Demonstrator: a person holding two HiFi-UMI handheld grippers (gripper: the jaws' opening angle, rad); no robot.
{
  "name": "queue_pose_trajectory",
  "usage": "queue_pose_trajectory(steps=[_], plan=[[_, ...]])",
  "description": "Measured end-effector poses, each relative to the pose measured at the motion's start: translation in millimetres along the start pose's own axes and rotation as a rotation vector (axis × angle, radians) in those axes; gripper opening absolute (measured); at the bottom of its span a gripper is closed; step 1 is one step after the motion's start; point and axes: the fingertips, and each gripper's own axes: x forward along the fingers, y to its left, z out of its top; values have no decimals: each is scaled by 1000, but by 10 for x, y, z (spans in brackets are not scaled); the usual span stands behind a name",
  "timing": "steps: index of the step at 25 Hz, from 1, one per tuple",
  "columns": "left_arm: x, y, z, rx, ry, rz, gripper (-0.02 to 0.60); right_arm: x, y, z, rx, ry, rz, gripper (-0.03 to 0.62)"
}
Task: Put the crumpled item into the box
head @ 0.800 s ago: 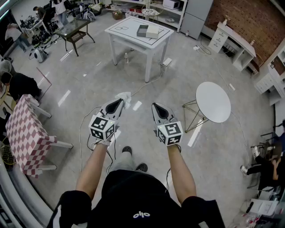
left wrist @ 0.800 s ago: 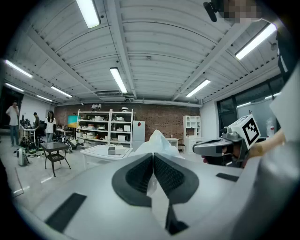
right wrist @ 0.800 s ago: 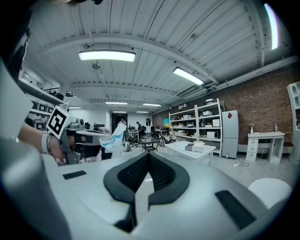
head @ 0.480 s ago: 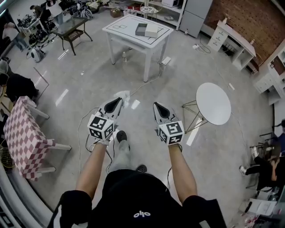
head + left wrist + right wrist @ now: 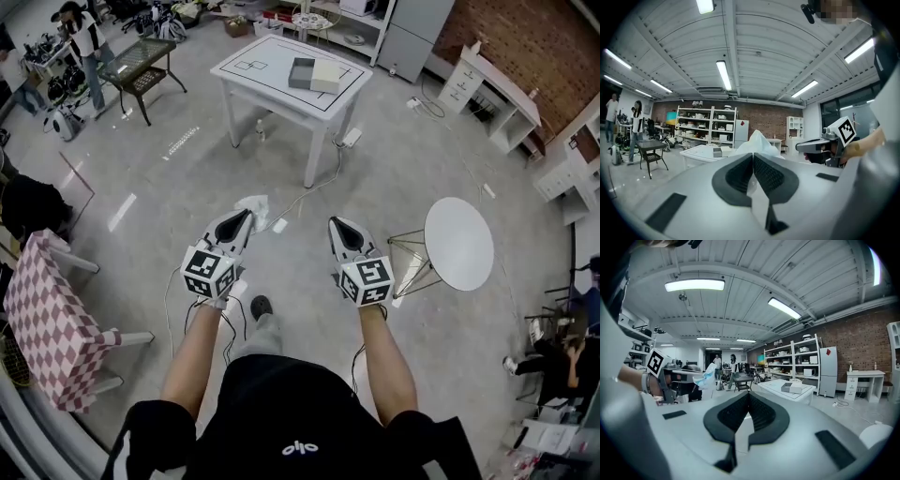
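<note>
You stand on a glossy grey floor (image 5: 169,178), well short of the square white table (image 5: 272,80); a brick wall (image 5: 506,37) rises beyond it. A flat grey-and-white box (image 5: 314,73) sits on the table. Your left gripper (image 5: 246,215), pointed toward the table, pinches the crumpled white item (image 5: 253,202). Your right gripper (image 5: 336,224) is closed and empty.

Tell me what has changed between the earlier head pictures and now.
The person has walked forward toward the white table, which now looks nearer. One shoe has swung ahead, and the checked table has slid to the lower left of the head view. Nothing was taken hold of or let go. The left gripper stays shut on the crumpled item, the right gripper stays shut and empty, and the box stays on the table.
</note>
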Motion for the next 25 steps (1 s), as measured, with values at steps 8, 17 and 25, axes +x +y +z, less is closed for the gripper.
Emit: queue_pose_trajectory(steps=[8,17,25], plan=[[434,1312,88,-12,6,-22,12,1191,-206,243,12,1,-54,6],[765,2096,31,-26,16,-43,12,1939,-354,318,22,12,-91,6],[1155,2635,-26,-22,28,-58,12,2594,-577,288,37,18,-101,6]])
